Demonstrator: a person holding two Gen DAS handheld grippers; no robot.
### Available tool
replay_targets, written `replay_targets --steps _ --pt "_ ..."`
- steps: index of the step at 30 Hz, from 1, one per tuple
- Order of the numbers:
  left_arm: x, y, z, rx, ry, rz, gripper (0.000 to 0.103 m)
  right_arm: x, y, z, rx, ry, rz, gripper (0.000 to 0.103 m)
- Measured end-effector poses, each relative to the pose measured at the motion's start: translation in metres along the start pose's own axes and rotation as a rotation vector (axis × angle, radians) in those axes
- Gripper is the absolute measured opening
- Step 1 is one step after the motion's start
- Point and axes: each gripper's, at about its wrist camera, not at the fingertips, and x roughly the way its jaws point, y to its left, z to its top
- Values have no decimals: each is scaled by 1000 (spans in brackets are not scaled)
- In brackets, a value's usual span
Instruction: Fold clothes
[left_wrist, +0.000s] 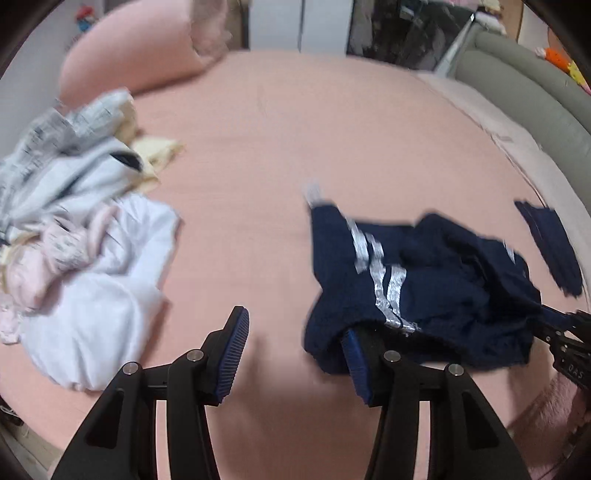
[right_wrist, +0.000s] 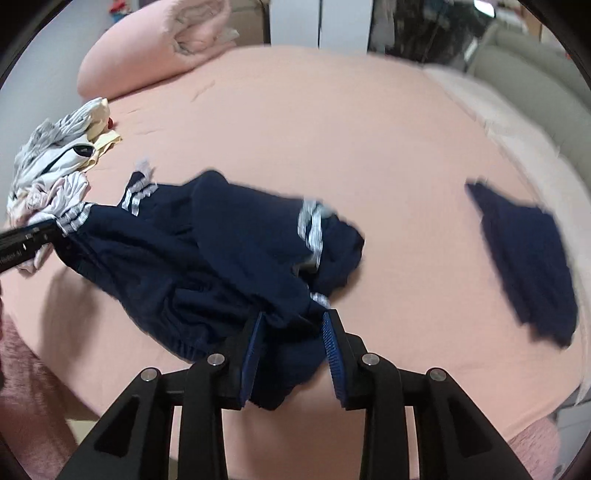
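Note:
A crumpled navy garment with white side stripes (left_wrist: 417, 280) lies on the pink bed (left_wrist: 280, 147); it also shows in the right wrist view (right_wrist: 207, 254). My left gripper (left_wrist: 295, 328) is wide open at the garment's left edge, with cloth draped over its right finger (left_wrist: 354, 354). My right gripper (right_wrist: 295, 325) has its fingers partly closed around a bunch of the garment's near edge. The left gripper's tip shows in the right wrist view (right_wrist: 40, 232) at the garment's far left end.
A pile of white, grey, pink and yellow clothes (left_wrist: 74, 229) lies at the bed's left. A folded navy item (right_wrist: 524, 258) lies to the right. A pink pillow (left_wrist: 140, 48) sits at the head. A grey padded bed rail (left_wrist: 528, 96) runs along the right side.

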Motion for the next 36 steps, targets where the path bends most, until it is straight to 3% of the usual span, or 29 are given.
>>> replay_targets --steps 5,6,8,10,13,18,19,22,23,25,28,31,36 --pt "9 -19 -7 70 -1 -27 44 8 6 -16 -16 87 84 32" --pt "7 -21 -5 69 -3 -42 28 6 9 -19 -24 88 105 32" --pt "4 -22 -1 43 -6 -81 13 7 19 -24 -57 95 124 36" --pt "-1 -18 4 -28 -11 -135 12 11 23 -45 -98 100 94 37" --pt "-13 -11 8 -59 -47 -135 11 21 21 -40 -91 58 27 37" --pt "-15 -6 7 -21 -60 -126 11 39 16 -27 -95 12 3 36" --pt "-8 -7 5 -11 -45 -118 11 40 14 -24 -100 6 7 34" --pt "7 -15 -2 -19 13 -122 7 32 2 -15 -51 23 52 9" --pt "7 -17 -3 -30 14 -136 6 26 -1 -14 -27 19 82 8" --pt "-4 -20 -2 -32 -16 -154 5 15 -7 -13 0 5 119 7" --pt "-39 -19 4 -33 -85 -166 4 -10 -17 -11 31 -49 106 7" --pt "-90 -12 6 -78 -179 -221 4 -45 -19 -1 32 -143 72 7" --pt "-152 -26 8 -21 -282 -253 4 -111 -26 15 41 -293 77 7"
